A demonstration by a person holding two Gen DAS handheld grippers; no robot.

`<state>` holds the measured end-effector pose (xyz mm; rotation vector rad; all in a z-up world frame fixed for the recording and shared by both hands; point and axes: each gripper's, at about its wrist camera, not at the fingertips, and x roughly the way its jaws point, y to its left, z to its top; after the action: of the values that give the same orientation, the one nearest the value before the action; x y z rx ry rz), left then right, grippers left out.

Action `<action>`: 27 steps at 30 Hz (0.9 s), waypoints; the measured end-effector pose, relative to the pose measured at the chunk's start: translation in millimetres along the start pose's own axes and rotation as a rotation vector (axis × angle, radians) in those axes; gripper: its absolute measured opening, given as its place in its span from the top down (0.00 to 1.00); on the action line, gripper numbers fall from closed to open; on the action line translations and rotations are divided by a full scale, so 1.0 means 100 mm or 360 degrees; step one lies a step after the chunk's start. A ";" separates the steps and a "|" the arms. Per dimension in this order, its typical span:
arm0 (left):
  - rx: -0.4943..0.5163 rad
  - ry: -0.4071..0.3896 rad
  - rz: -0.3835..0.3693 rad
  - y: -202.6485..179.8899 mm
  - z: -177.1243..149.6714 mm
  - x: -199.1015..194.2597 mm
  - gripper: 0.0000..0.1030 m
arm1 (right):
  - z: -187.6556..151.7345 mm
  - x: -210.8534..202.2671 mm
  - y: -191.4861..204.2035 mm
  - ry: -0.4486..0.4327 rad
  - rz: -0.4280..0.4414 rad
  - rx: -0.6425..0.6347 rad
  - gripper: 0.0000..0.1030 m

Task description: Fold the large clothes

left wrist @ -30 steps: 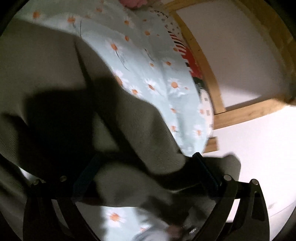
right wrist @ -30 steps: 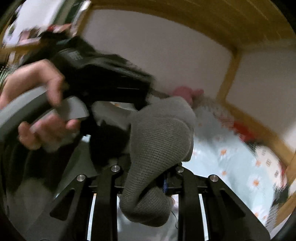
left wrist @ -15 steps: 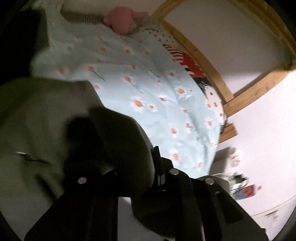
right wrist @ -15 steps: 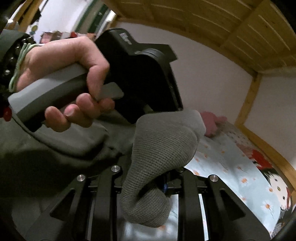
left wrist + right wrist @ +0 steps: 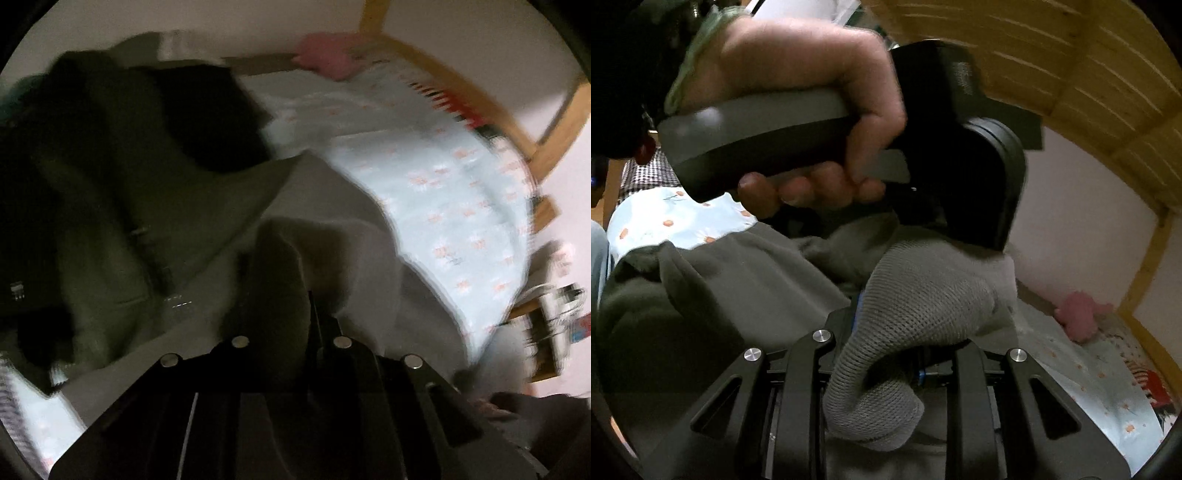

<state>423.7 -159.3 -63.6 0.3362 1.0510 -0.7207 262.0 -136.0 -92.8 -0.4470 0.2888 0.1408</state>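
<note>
Both grippers pinch the grey garment (image 5: 916, 295) side by side — the left gripper (image 5: 291, 295) clamped on cloth just above the right gripper (image 5: 886, 369), which bites a ribbed fold — the garment's bulk trailing across the bed (image 5: 1089, 373).

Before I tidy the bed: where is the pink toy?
In the right wrist view the pink toy lies at the right, on the flowered sheet by the wooden frame.

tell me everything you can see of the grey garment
The grey garment is a large, soft, olive-grey piece with a ribbed knit edge. That edge is bunched between the right gripper pads. The left gripper pinches another fold. The rest drapes, creased, over the daisy-print bedsheet.
</note>
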 end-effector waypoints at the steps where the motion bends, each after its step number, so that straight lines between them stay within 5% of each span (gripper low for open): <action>1: -0.0004 0.0001 0.0079 0.11 -0.05 -0.02 0.83 | 0.05 0.09 0.12 0.0026 0.0009 -0.0001 0.78; 3: -0.0044 -0.0061 0.0334 0.38 -0.16 -0.12 0.63 | 0.14 0.29 0.38 0.0085 0.0050 0.0002 0.78; 4: -0.0054 -0.0112 0.0422 0.47 -0.19 -0.20 0.32 | 0.17 0.34 0.53 0.0114 0.0062 -0.0003 0.78; 5: -0.0074 -0.0198 0.0482 0.58 -0.25 -0.33 0.14 | 0.20 0.39 0.71 0.0144 0.0067 -0.0012 0.78; 7: -0.0136 -0.0406 0.0594 0.79 -0.39 -0.66 0.13 | 0.21 0.61 0.99 0.0252 0.0078 -0.0024 0.78; 9: -0.0189 -0.0443 0.0649 0.93 -0.48 -0.83 0.13 | 0.23 0.74 1.22 0.0332 0.0072 -0.0031 0.78; 17: -0.0437 -0.0667 0.0517 1.27 -0.84 -1.27 0.12 | 0.38 1.10 1.90 0.0530 -0.0109 -0.0146 0.72; 18: -0.0481 -0.0692 0.0467 1.30 -0.84 -1.29 0.11 | 0.40 1.04 1.91 0.0502 -0.0129 -0.0166 0.67; 20: -0.0585 -0.0734 0.0326 1.36 -0.88 -1.32 0.09 | 0.41 0.91 1.88 0.0423 -0.0077 -0.0176 0.37; 21: -0.0614 -0.0744 0.0281 1.35 -0.92 -1.30 0.09 | 0.42 0.82 1.89 0.0349 -0.0017 -0.0166 0.04; 23: -0.0657 -0.0750 0.0198 1.33 -0.90 -1.23 0.08 | 0.40 0.49 1.83 0.0138 0.0149 -0.0139 0.03; 27: -0.0649 -0.0684 0.0186 1.18 -0.86 -0.93 0.08 | 0.38 0.02 1.73 0.0045 0.0394 -0.0122 0.03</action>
<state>419.2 11.4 -32.8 -0.1079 0.7366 -0.4317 238.6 35.1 -130.8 -0.4887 0.3666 0.3883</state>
